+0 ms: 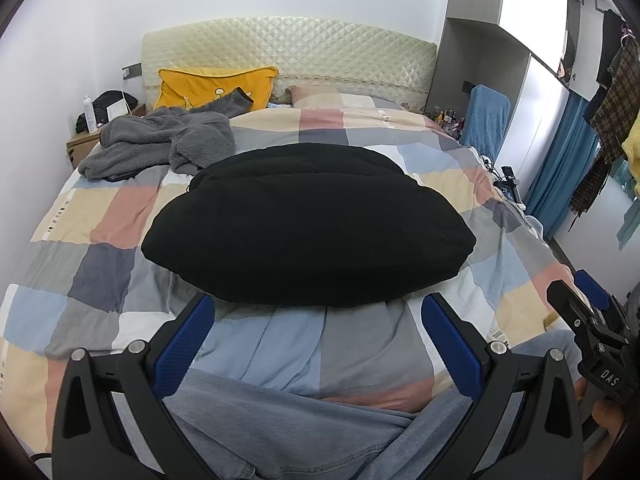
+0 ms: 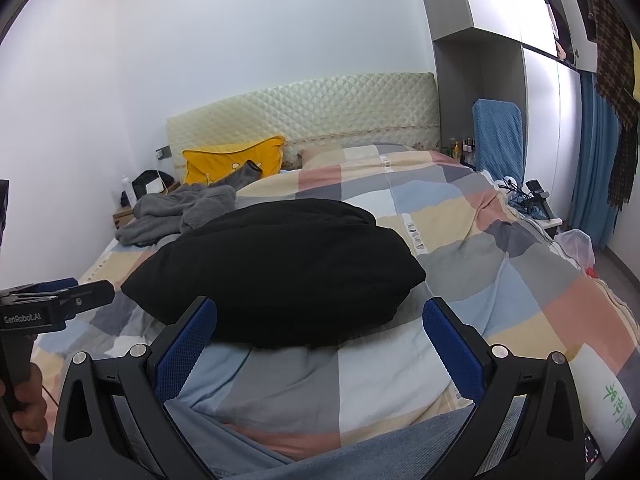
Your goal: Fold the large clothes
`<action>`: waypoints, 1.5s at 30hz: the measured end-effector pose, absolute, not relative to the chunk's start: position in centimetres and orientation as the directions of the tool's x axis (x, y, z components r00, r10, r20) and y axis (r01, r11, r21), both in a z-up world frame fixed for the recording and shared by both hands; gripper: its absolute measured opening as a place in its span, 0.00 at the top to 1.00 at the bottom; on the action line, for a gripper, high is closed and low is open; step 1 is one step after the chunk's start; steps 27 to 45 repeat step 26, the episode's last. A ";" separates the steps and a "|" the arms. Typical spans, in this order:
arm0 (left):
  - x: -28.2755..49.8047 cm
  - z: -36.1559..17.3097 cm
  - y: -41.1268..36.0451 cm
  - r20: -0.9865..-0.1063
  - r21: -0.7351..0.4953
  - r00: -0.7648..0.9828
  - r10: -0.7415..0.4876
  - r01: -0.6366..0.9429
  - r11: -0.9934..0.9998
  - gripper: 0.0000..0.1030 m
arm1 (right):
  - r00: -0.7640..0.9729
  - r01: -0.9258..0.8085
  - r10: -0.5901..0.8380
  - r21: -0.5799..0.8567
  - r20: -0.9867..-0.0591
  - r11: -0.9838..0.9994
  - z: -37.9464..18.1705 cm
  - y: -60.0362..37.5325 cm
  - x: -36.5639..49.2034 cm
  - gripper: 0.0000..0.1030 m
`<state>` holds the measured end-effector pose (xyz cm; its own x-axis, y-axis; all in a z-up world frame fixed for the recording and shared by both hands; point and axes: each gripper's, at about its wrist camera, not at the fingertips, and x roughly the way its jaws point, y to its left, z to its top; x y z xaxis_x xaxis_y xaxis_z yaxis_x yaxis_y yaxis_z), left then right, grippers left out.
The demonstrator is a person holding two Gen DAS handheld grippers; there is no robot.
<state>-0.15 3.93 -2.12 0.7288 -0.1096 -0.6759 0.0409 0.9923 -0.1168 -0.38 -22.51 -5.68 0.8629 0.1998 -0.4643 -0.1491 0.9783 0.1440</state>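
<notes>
- Grey fleece garment (image 1: 160,142) far left on bed, rumpled, by yellow pillow (image 1: 216,86).
- Black garment (image 1: 308,224) folded into a bundle, mid-bed on checked duvet (image 1: 100,216).
- Left gripper (image 1: 318,334): fingers wide apart, nothing held, near edge.
- Right gripper (image 2: 320,338): same, spread wide, empty.

Far ahead of the tool stands a quilted headboard (image 1: 288,52); a yellow pillow (image 1: 216,86) leans ahead-left against it. A blue curtain (image 1: 560,168) hangs at right.
</notes>
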 end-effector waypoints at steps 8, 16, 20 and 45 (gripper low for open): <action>-0.1 -2.1 3.8 -0.675 -0.115 0.730 -0.111 0.044 0.992 0.00 | 0.863 -0.152 0.201 0.141 -0.463 0.978 -5.6 -22.5 -0.4 0.00; -0.1 -1.9 3.6 -0.675 -0.117 0.729 -0.112 0.045 0.992 0.00 | 0.862 -0.151 0.202 0.144 -0.464 0.978 -5.5 -22.6 -0.3 0.00; -0.1 -1.8 3.6 -0.676 -0.117 0.728 -0.113 0.046 0.992 0.00 | 0.864 -0.150 0.200 0.143 -0.463 0.978 -5.5 -22.6 -0.3 0.00; -0.1 -1.6 3.4 -0.666 -0.113 0.738 -0.108 0.043 0.993 0.00 | 0.864 -0.150 0.200 0.142 -0.462 0.978 -5.5 -22.6 -0.3 0.00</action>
